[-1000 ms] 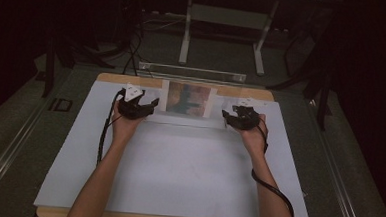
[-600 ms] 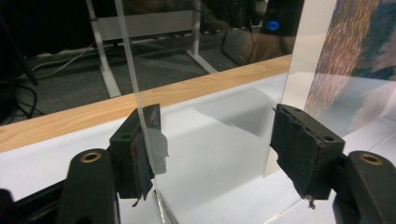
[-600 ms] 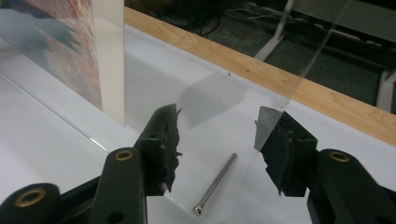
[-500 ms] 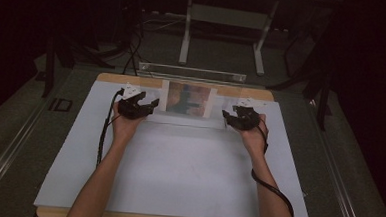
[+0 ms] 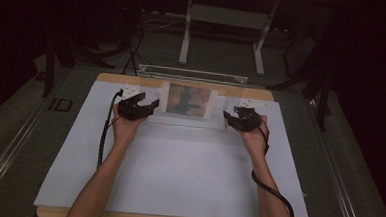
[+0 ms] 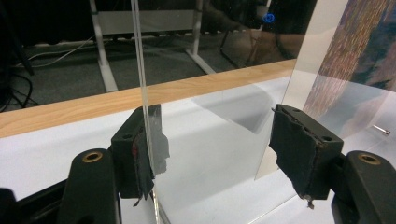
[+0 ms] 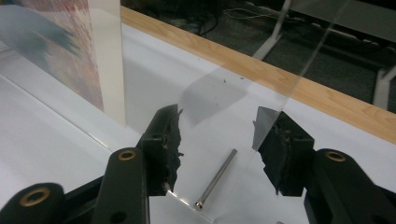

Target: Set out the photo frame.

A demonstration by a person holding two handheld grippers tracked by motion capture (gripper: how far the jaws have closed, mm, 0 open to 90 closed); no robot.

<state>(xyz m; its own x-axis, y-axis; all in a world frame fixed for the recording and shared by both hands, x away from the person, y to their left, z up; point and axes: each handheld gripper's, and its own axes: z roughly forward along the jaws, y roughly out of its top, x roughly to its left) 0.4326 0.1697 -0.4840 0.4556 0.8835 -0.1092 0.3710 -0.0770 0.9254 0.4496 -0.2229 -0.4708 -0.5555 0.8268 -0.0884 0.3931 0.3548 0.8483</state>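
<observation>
A clear acrylic picture stand [image 5: 152, 74] stands upright at the far middle of the table, with a colourful picture [image 5: 189, 99] in it. My left gripper [image 5: 152, 105] sits at the stand's left end and my right gripper [image 5: 227, 118] at its right end. In the left gripper view the left gripper [image 6: 219, 154] is open; the clear panel's edge [image 6: 142, 84] runs right beside one pad. In the right gripper view the right gripper [image 7: 217, 144] is open on either side of a small metal pin [image 7: 215, 178] that lies on the table, with the picture [image 7: 60, 51] to the left.
A white sheet [image 5: 177, 173] covers the wooden table [image 5: 252, 93]. Cables trail from both grippers along the forearms. Another small metal pin [image 6: 380, 129] lies near the picture. Behind the table, a white desk frame [image 5: 225, 20] stands on dark floor.
</observation>
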